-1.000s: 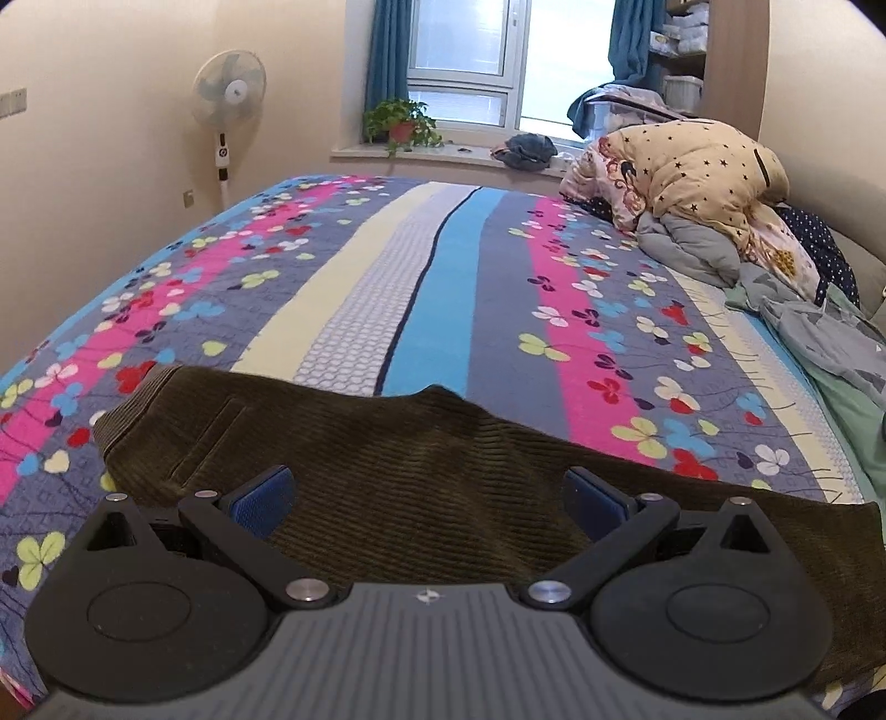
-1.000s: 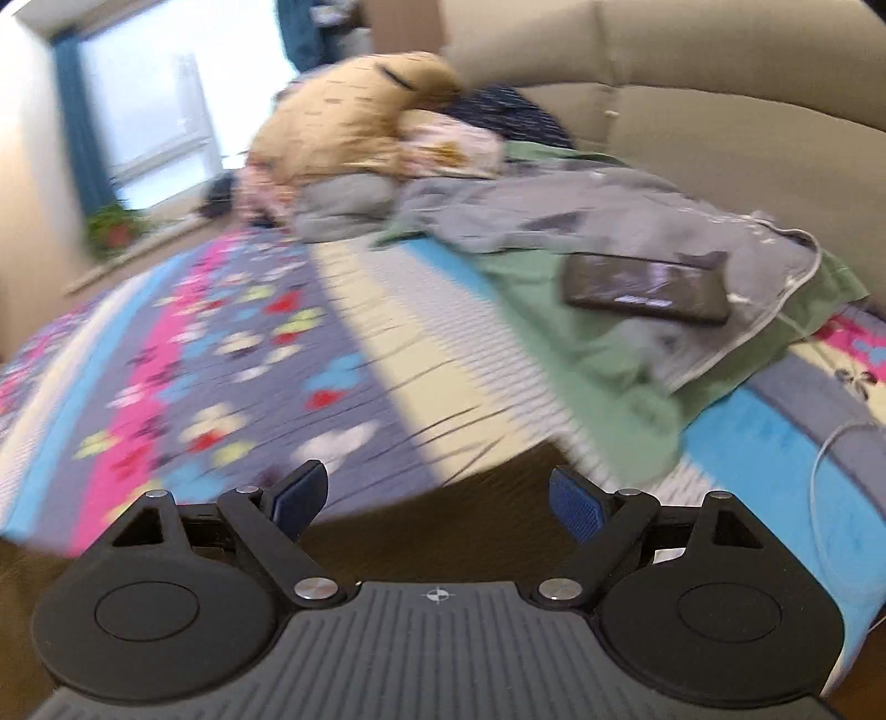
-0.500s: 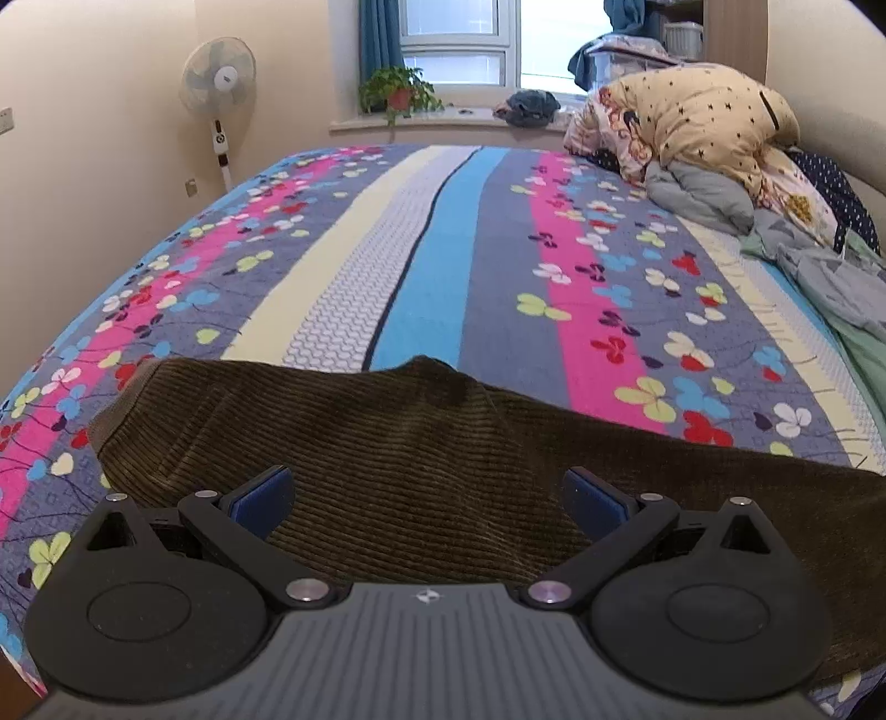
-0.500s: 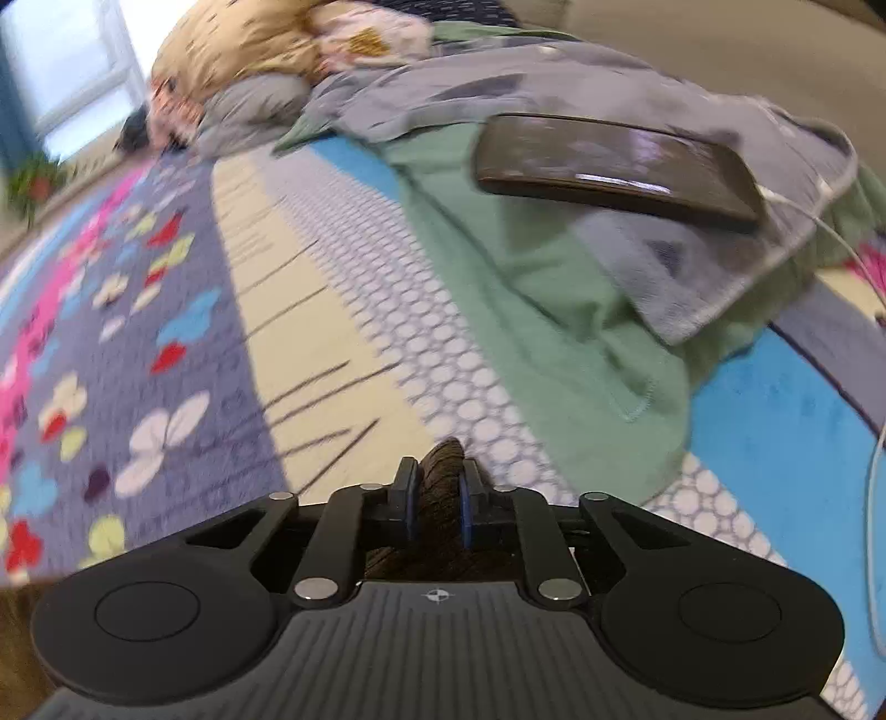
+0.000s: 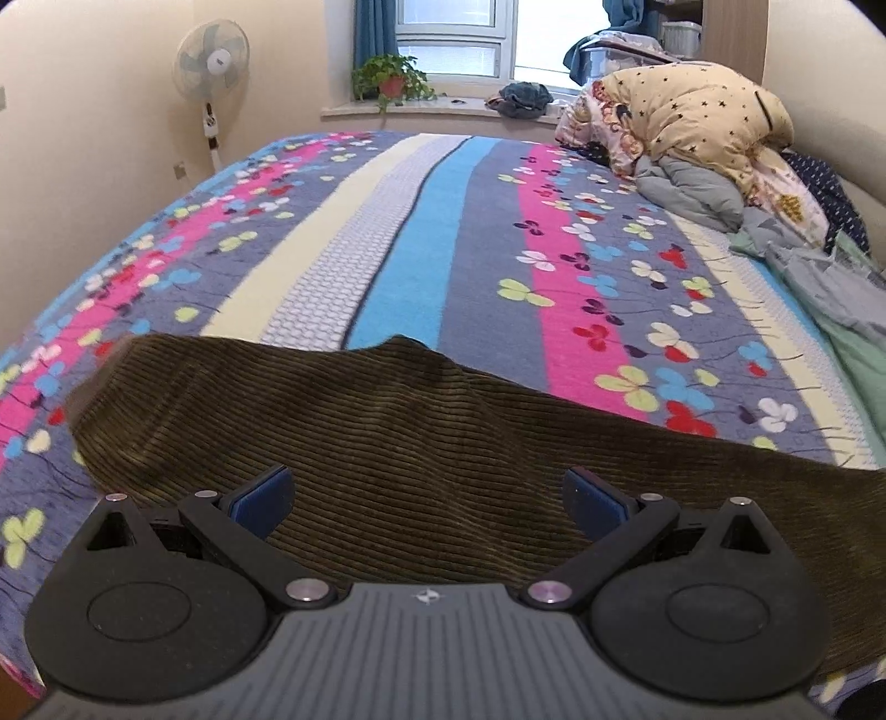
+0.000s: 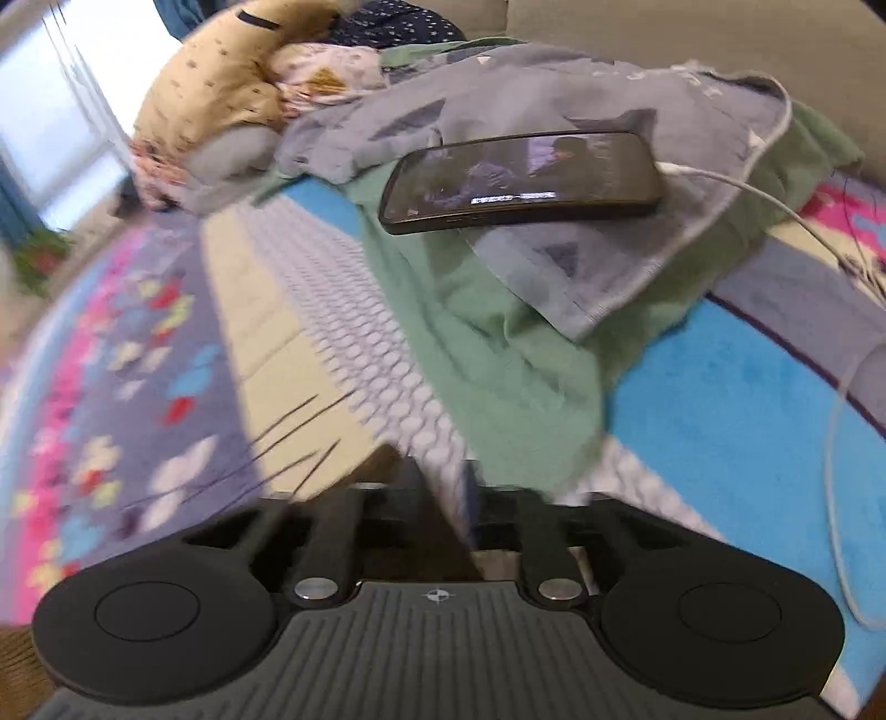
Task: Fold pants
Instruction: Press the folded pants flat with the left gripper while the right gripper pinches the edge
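Olive corduroy pants [image 5: 421,443] across bedspread

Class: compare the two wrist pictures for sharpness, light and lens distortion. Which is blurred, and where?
Left wrist view: sharp, evenly daylit from the window; fisheye bows the bed and corduroy pants. Right wrist view: motion blur smears the bedspread and the right claw; the phone stays fairly crisp, its screen lit.

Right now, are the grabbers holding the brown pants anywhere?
The left gripper is open above the pants, holding nothing. The right gripper is opening; that view is too blurred to tell if it grips anything.
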A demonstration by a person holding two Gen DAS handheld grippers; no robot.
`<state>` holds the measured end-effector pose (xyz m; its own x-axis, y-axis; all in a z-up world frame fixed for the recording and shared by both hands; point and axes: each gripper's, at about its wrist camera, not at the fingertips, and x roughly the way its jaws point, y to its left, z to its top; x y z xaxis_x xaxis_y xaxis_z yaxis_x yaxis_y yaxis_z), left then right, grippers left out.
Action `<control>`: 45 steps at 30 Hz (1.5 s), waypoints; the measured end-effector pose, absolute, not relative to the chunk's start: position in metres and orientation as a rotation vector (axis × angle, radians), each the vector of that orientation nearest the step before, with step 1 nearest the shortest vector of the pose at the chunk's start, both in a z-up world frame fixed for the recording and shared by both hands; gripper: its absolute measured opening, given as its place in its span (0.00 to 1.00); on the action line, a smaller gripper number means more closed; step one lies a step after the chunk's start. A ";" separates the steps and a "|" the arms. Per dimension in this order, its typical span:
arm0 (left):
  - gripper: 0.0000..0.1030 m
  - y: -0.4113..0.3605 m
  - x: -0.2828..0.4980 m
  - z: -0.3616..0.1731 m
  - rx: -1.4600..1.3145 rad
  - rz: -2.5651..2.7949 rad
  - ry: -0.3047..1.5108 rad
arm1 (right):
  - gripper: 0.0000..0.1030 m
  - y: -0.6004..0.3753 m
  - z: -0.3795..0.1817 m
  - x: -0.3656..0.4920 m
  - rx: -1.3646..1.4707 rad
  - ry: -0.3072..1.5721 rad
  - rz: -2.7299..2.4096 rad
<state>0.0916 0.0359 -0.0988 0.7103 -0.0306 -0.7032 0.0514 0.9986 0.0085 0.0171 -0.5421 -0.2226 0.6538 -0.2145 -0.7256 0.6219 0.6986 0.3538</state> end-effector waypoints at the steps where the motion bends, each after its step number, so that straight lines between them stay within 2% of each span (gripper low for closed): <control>1: 1.00 0.033 0.091 -0.100 0.023 -0.056 0.781 | 0.57 -0.539 -0.219 0.004 0.621 0.713 -0.493; 6: 1.00 0.008 0.082 -0.101 0.024 -0.118 0.778 | 0.68 -0.513 -0.229 -0.059 0.593 0.839 -0.470; 8: 1.00 -0.001 0.076 -0.099 0.015 -0.141 0.775 | 0.68 -0.509 -0.242 -0.070 0.626 0.880 -0.495; 9: 1.00 -0.005 0.073 -0.098 0.017 -0.152 0.773 | 0.63 -0.508 -0.250 -0.073 0.649 0.899 -0.501; 10: 1.00 -0.009 0.069 -0.096 0.026 -0.161 0.766 | 0.28 -0.506 -0.257 -0.075 0.669 0.918 -0.514; 12: 1.00 -0.015 0.062 -0.091 0.048 -0.169 0.741 | 0.15 -0.499 -0.255 -0.079 0.674 0.876 -0.524; 16: 1.00 -0.018 0.051 -0.083 0.055 -0.165 0.709 | 0.13 -0.490 -0.226 -0.102 0.687 0.789 -0.526; 20: 1.00 -0.020 0.051 -0.088 0.041 -0.145 0.739 | 0.13 -0.502 -0.251 -0.107 0.734 0.830 -0.515; 23: 1.00 -0.024 0.050 -0.090 0.054 -0.146 0.748 | 0.17 -0.510 -0.266 -0.105 0.751 0.777 -0.520; 25: 1.00 -0.026 0.048 -0.090 0.067 -0.151 0.740 | 0.41 -0.515 -0.260 -0.106 0.734 0.751 -0.594; 27: 1.00 -0.028 0.048 -0.093 0.074 -0.151 0.744 | 0.54 -0.519 -0.251 -0.105 0.697 0.723 -0.624; 30: 1.00 -0.031 0.052 -0.102 0.066 -0.146 0.773 | 0.57 -0.522 -0.235 -0.088 0.644 0.678 -0.542; 32: 1.00 -0.034 0.055 -0.108 0.059 -0.148 0.795 | 0.65 -0.520 -0.222 -0.062 0.577 0.627 -0.499; 34: 1.00 -0.038 0.055 -0.112 0.068 -0.154 0.805 | 0.77 -0.517 -0.217 -0.028 0.500 0.616 -0.446; 38: 1.00 -0.041 0.056 -0.113 0.112 -0.154 0.798 | 0.79 -0.501 -0.218 0.049 0.293 0.719 -0.369; 45: 1.00 -0.037 0.076 -0.121 0.124 -0.131 0.817 | 0.79 -0.420 -0.217 0.119 0.061 0.772 0.054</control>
